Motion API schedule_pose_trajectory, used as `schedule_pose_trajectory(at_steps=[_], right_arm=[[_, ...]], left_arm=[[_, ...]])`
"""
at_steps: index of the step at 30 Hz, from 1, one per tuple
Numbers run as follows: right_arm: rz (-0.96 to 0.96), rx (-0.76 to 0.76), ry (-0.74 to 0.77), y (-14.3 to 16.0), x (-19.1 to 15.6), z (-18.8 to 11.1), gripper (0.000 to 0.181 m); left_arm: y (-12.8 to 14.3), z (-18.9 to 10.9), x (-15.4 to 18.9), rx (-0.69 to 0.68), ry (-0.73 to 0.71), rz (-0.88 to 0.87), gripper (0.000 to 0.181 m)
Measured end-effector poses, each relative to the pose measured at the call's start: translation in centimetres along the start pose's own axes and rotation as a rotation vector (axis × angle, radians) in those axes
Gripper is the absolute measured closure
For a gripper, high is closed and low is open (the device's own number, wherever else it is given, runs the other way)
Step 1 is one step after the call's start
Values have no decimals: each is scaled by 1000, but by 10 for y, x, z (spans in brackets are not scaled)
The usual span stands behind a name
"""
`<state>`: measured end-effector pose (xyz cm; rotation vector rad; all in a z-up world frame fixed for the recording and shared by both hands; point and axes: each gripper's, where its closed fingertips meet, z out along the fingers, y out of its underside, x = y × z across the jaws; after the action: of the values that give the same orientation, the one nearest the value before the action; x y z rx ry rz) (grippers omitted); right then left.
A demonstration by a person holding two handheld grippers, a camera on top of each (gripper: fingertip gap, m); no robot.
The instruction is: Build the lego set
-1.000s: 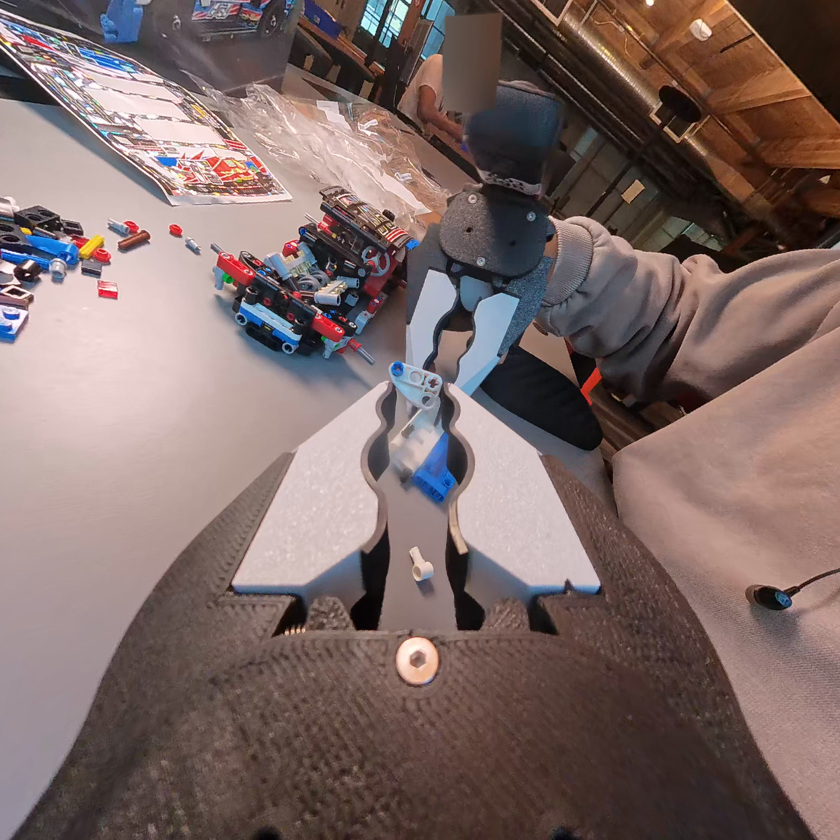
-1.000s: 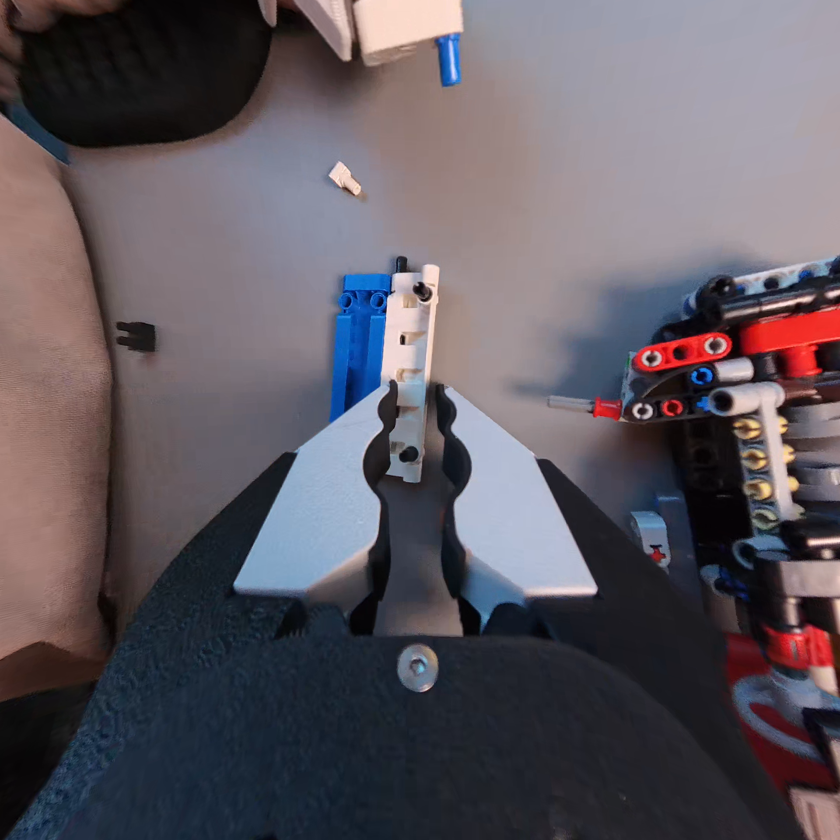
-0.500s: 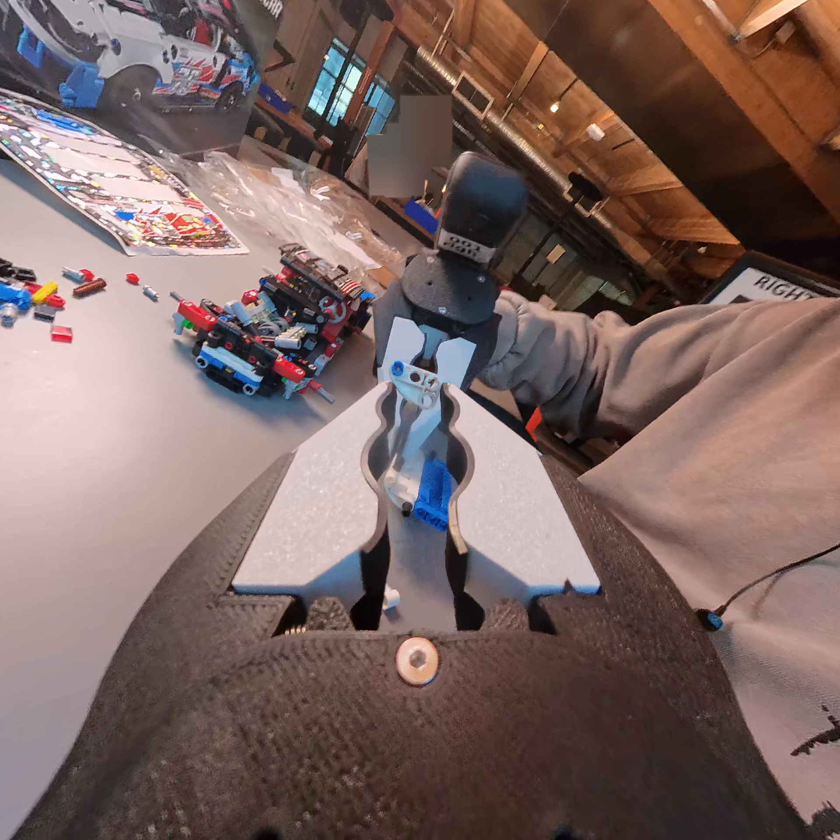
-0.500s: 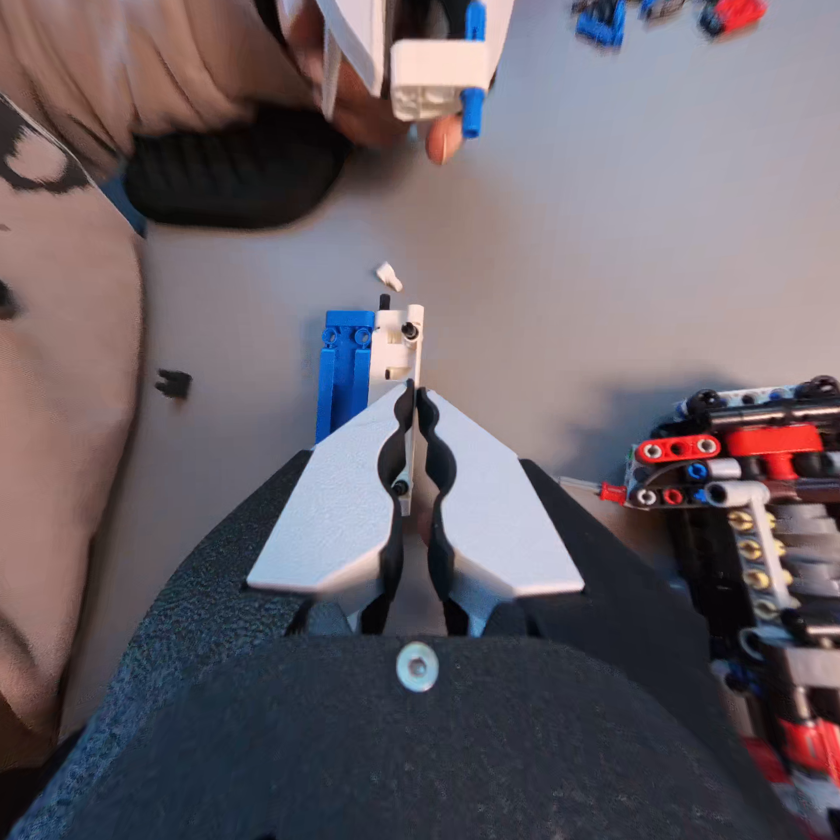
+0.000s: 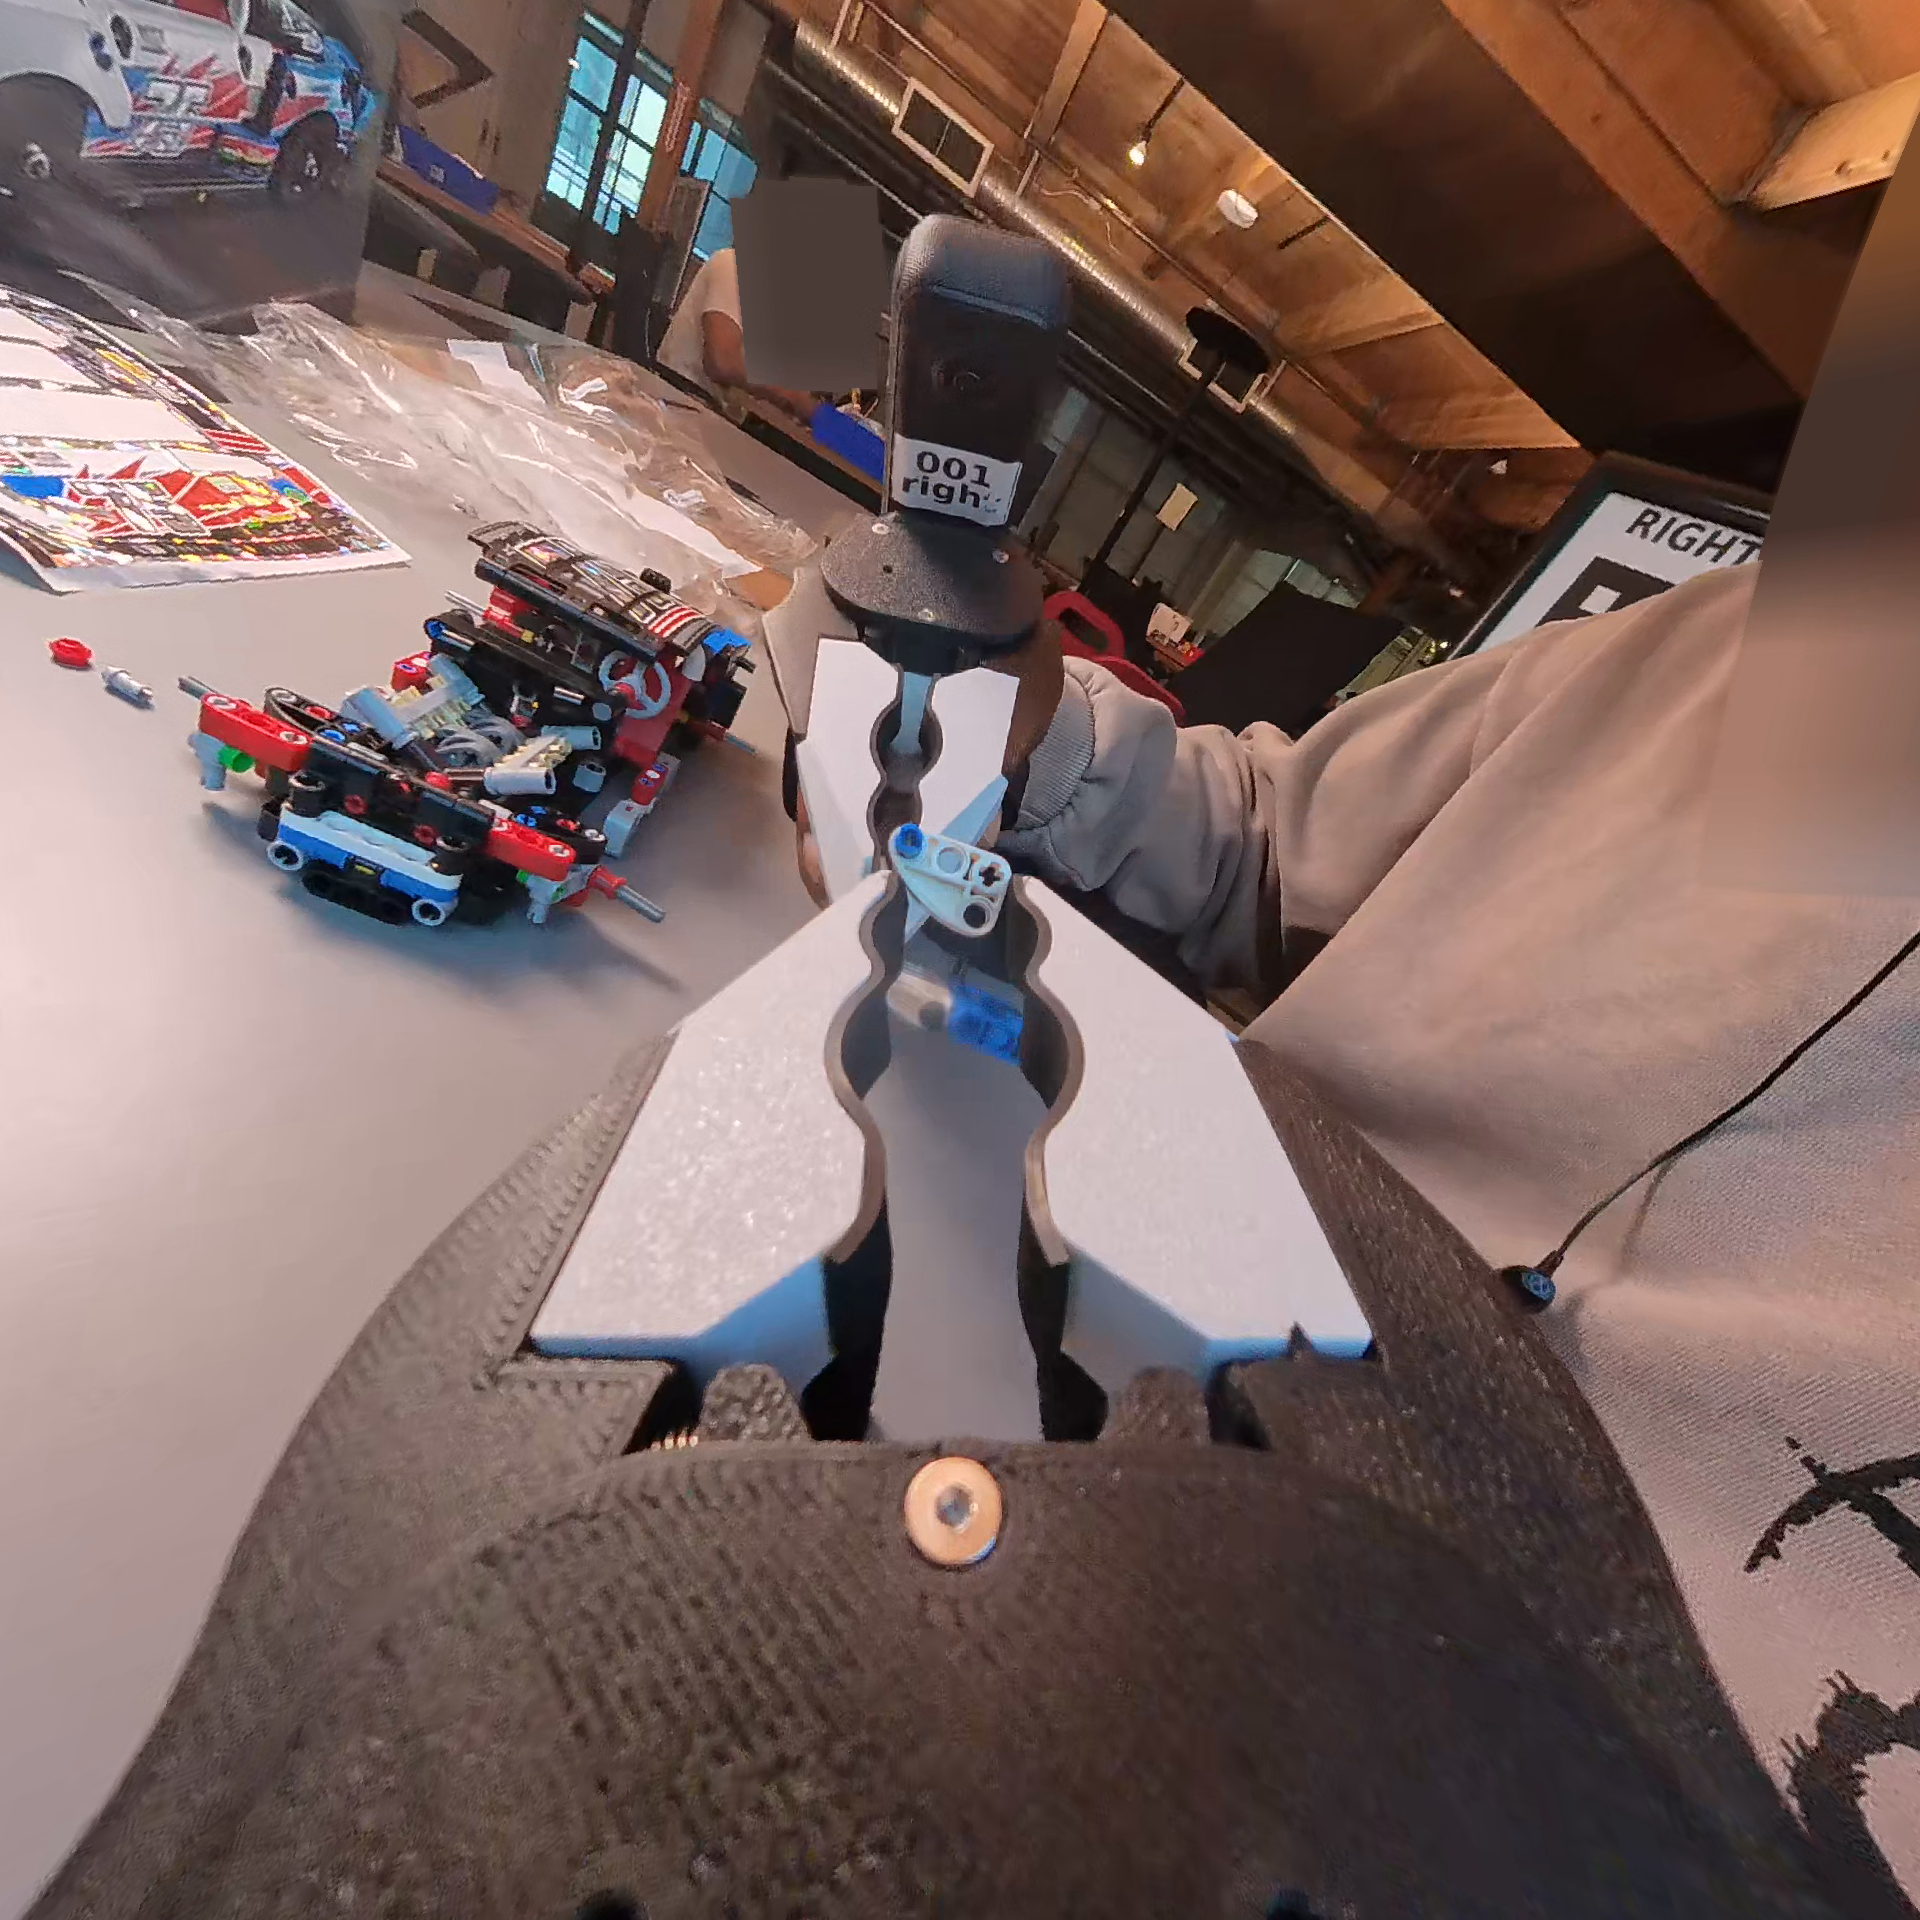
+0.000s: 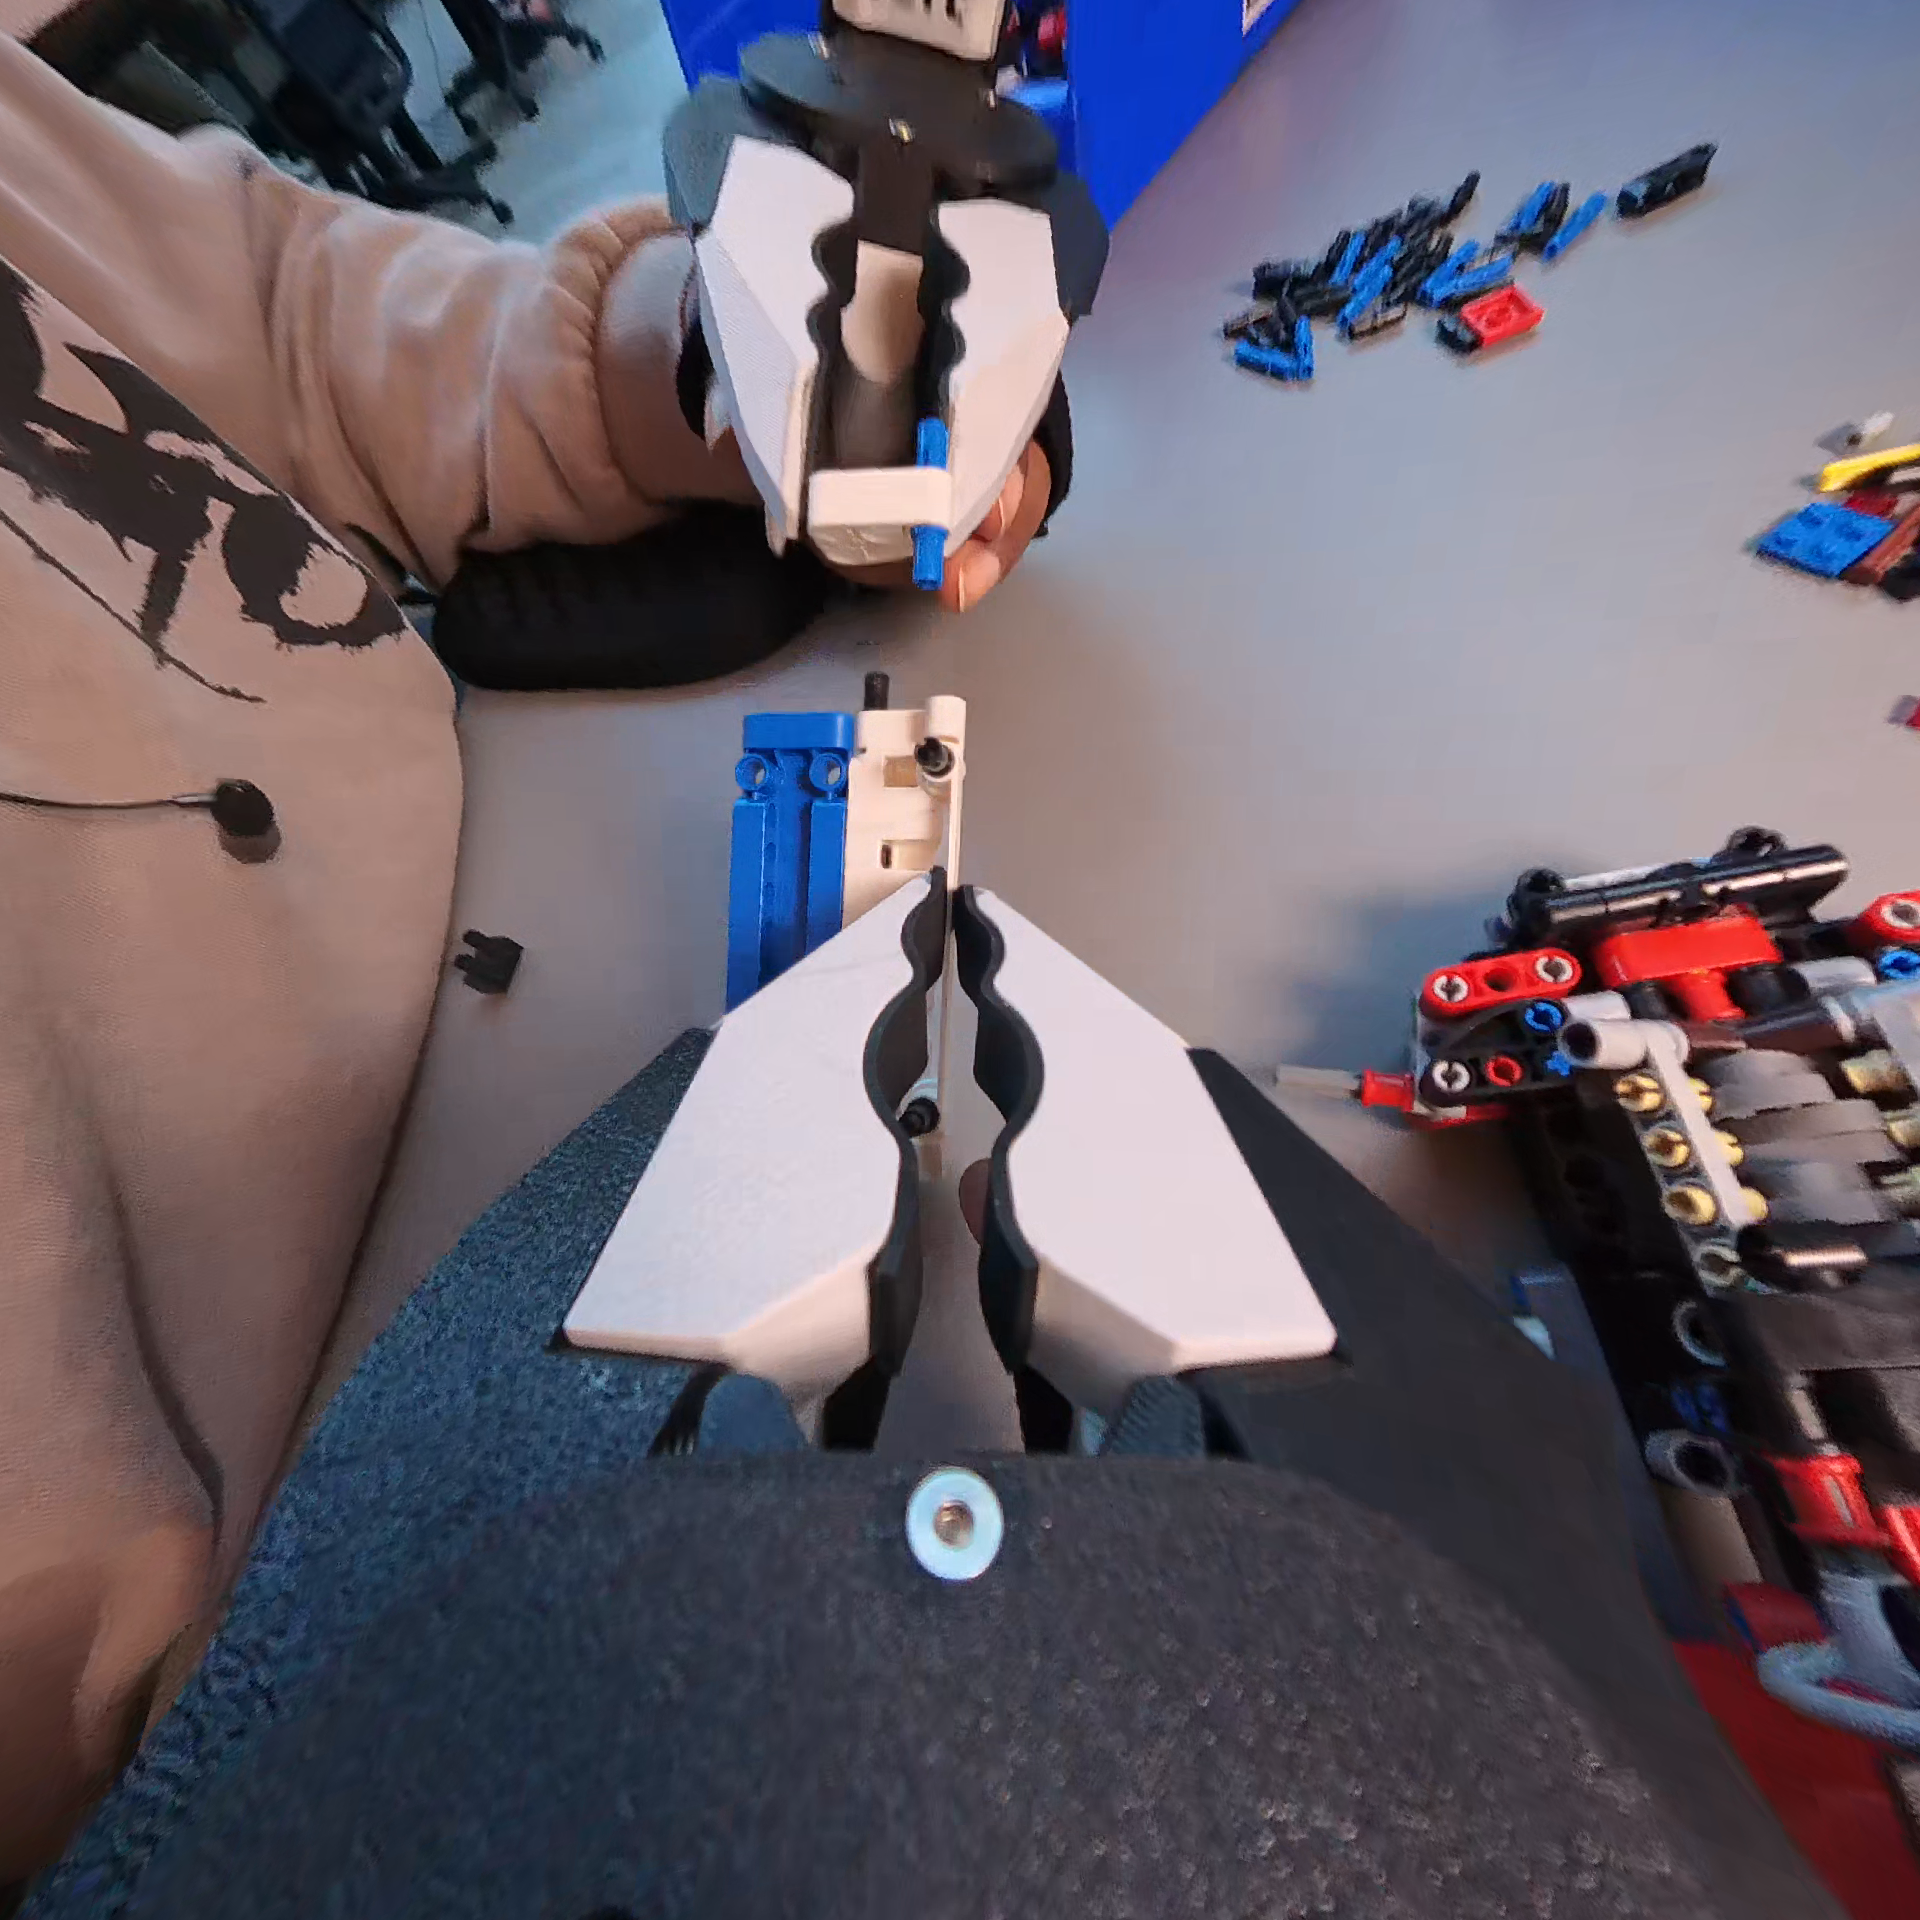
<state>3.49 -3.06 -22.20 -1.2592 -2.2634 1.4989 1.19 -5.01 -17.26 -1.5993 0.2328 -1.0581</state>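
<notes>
My right gripper [image 6: 951, 894] is shut on a white and blue panel assembly [image 6: 899, 790] and holds it upright above the grey table [image 6: 1299, 644]. My left gripper [image 5: 951, 883] is shut on a small white connector [image 5: 951, 868] with a blue pin [image 6: 928, 499]. The two grippers face each other tip to tip, a short gap apart. The left gripper also shows in the right wrist view [image 6: 878, 499], and the right gripper in the left wrist view [image 5: 899, 831]. The assembly's lower end [image 5: 987, 1013] shows between my left fingers.
The part-built red, black and white car [image 5: 499, 748] lies on the table left of the grippers, and shows in the right wrist view [image 6: 1714, 1091]. Loose blue, black and red pieces [image 6: 1382, 281] lie farther off. A sticker sheet [image 5: 156, 488] and plastic bags [image 5: 468, 426] lie behind. A small black piece [image 6: 488, 958] lies by the person's sweater. Spacing between my two grippers at the tips: around 6 cm.
My right gripper closed on the white and blue assembly and lifted it off the table. My left gripper rose with the white connector and now faces the right one closely.
</notes>
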Motion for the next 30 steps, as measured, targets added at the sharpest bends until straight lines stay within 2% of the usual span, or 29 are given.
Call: schedule_pose_trajectory(at_steps=[4,7,8,10,13,15,20,23,25,27,30], right_arm=[[-63,-249,94,33,10,7,181],[-135,-351,182,44,21,9,180],[-153,-344,205,40,24,8,174],[-190,-220,220,15,22,7,156],[-185,50,138,-35,0,5,159],[-175,141,99,-52,-9,7,167],[-201,158,98,-56,-10,9,178],[-245,122,171,-53,-5,11,179],[-315,73,242,-50,-1,14,179],[-375,44,299,-49,-1,16,179],[-431,7,363,-46,3,17,179]], left_arm=[[0,1,-2,4,-1,-9,164],[0,1,0,3,5,-5,164],[1,2,0,1,6,-2,164],[1,3,2,-3,8,13,164],[1,4,6,-4,12,39,164],[3,6,8,-14,21,41,164],[1,4,9,-8,18,51,164],[3,4,5,-33,-18,53,162],[5,4,2,-44,-27,2,151],[9,6,-1,-71,-47,-15,148],[13,6,-8,-108,-112,5,162]])
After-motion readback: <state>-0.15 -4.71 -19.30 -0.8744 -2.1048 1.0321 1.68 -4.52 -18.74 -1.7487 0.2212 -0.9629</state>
